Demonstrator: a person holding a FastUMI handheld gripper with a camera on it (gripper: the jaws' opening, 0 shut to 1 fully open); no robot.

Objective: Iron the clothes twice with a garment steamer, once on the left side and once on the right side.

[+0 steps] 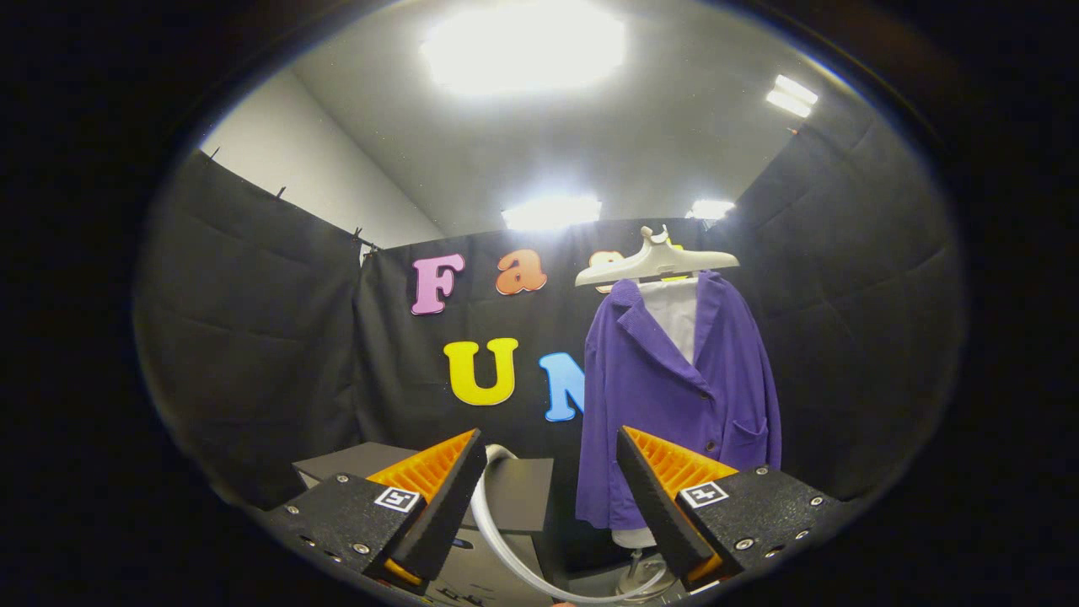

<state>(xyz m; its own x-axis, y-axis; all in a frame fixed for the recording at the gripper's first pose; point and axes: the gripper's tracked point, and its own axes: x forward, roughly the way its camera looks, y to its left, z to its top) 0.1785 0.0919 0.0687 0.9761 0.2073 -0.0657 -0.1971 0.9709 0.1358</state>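
Gripper view: one jacket point(674, 396) (claw point(548, 480) agape)

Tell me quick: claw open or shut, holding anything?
Claw: open, holding nothing; the purple jacket hangs beyond its fingers.

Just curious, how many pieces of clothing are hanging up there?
2. A purple jacket hangs on the pale hanger beyond the open tongs, and a white garment shows inside its open collar. More layers may be hidden underneath.
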